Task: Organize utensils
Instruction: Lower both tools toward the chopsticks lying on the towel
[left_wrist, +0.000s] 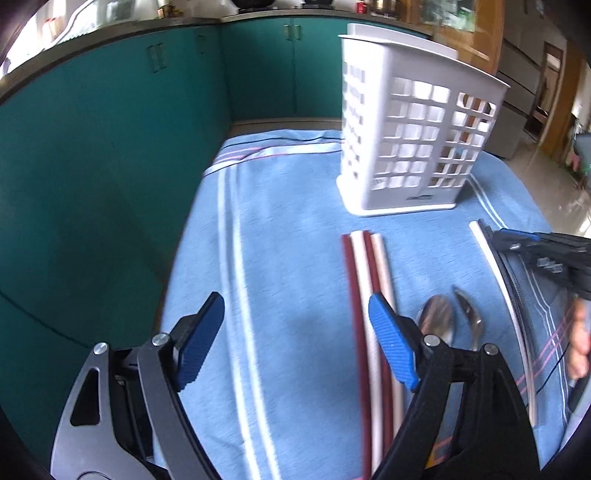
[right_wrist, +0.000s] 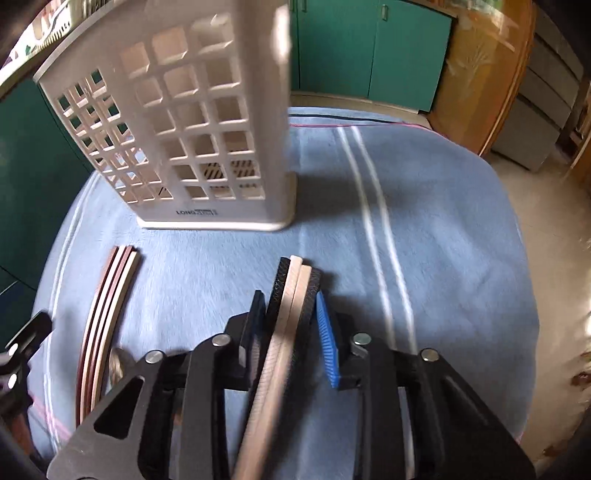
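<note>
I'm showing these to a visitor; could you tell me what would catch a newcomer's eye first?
The tall white basket standing upright at the far side of the blue cloth. Nearer, the right gripper is shut on a bundle of chopsticks, while the open left gripper hovers beside red-and-cream chopsticks and two spoons.

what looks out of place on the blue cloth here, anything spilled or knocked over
Nothing stands out. The white caddy stands upright on the blue cloth; the red and cream chopsticks lie in a tidy row, two spoons beside them. The right gripper is closed around black and cream chopsticks. No spill shows.
</note>
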